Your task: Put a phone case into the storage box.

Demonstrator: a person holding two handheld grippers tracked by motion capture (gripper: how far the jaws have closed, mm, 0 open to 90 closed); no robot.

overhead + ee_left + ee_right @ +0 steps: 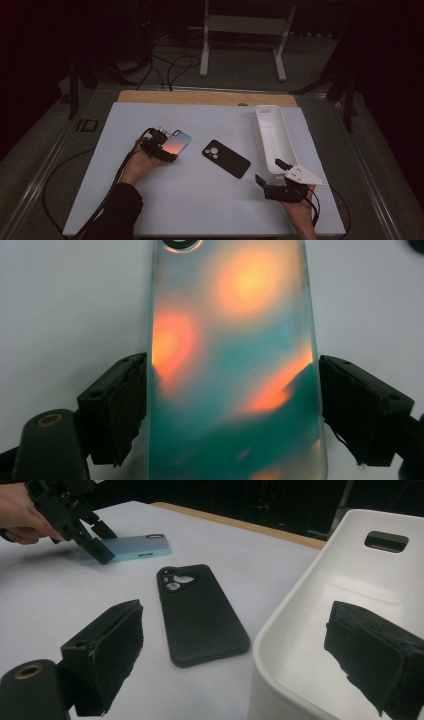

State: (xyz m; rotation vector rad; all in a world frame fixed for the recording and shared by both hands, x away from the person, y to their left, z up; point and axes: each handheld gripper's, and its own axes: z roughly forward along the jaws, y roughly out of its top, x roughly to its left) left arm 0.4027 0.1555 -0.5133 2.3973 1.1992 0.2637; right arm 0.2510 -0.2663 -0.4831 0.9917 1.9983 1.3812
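Observation:
A phone case with a teal and orange gradient (179, 141) (232, 340) (137, 547) lies back up on the white mat, left of centre. My left gripper (169, 146) (232, 405) (85, 535) straddles its near end, with a pad against each long edge. A black phone case (226, 158) (200, 612) lies flat in the middle, camera cutout towards the far left. My right gripper (268, 171) (235, 655) is open at the near end of the white tray (261, 142) (300, 600), one jaw over the mat, the other over the tray's inside, with nothing between them.
The white mat (200, 200) covers most of a wooden table (207, 97). The tray is long and narrow, with a handle slot at its far end. Cables trail from both grippers off the near edge. A white metal stand (242, 25) and cables sit on the floor beyond.

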